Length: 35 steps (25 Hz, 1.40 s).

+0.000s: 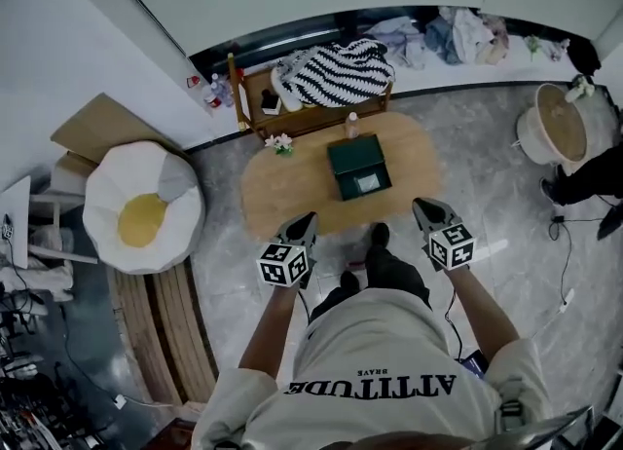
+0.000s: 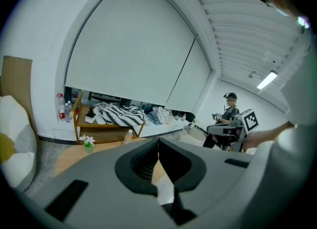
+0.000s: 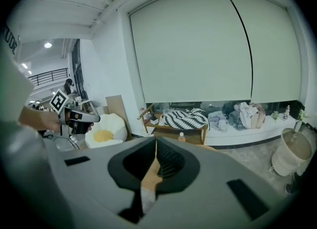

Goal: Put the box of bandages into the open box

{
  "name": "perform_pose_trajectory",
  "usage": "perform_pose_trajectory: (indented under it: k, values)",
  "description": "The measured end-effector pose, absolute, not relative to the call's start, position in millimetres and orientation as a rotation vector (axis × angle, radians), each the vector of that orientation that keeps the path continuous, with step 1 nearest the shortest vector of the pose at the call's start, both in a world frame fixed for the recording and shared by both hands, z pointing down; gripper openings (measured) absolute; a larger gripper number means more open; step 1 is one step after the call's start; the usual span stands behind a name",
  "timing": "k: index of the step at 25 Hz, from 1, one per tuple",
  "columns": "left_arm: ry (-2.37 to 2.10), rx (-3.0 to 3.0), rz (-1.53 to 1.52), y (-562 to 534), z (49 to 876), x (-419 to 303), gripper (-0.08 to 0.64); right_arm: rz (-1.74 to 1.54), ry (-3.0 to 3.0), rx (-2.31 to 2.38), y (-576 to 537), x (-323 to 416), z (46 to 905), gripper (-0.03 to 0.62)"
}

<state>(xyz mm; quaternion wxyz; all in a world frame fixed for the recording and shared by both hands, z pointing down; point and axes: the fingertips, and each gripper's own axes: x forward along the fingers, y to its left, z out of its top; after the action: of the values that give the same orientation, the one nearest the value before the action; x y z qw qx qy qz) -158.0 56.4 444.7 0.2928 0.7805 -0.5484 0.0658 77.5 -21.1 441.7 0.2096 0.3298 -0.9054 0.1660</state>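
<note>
Currently the person stands at the near edge of an oval wooden worktop, one claw in each hand, both held just short of its rim and pointing towards it. The left claw has its jaws pressed together with nothing between them; its own view shows the two dark pads meeting along a thin line. The right claw is likewise closed and empty, its jaws touching at the tips. Neither claw touches anything on the worktop.

A dark green box sits near the middle of the worktop, between the two claws and a little beyond them. A small pale rectangle shows in its near half; it may be the box of bandages lying inside, but it is too small to say for sure.

A little pot of flowers stands at the far left edge of the worktop, and a small bottle stands at the far edge behind the green box. Behind the worktop is a low wooden shelf with a black-and-white striped blanket heaped on it. A white beanbag with a yellow centre rests on the floor to the left, and a round basket stands well apart to the right.
</note>
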Motion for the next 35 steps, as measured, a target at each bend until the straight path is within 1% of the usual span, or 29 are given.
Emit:
perform_pose_trajectory:
  k: [11,19,26,35]
  values:
    - [-1.418,2.167,0.172,92,422,-143,0.021,0.391,-2.549,0.969,28,103,404,0.021]
    - [-1.484,2.213,0.132,91,391,-117,0.021,0.337,-2.597,0.960,20,127,382,0.021]
    - [-1.590,2.235,0.118,91,357,-94,0.021,0.238,-2.654,0.935,11,155,345,0.021]
    - [-1.719,2.298,0.132,91,323,-83,0.021,0.175,-2.695,0.921,-5,183,319,0.021]
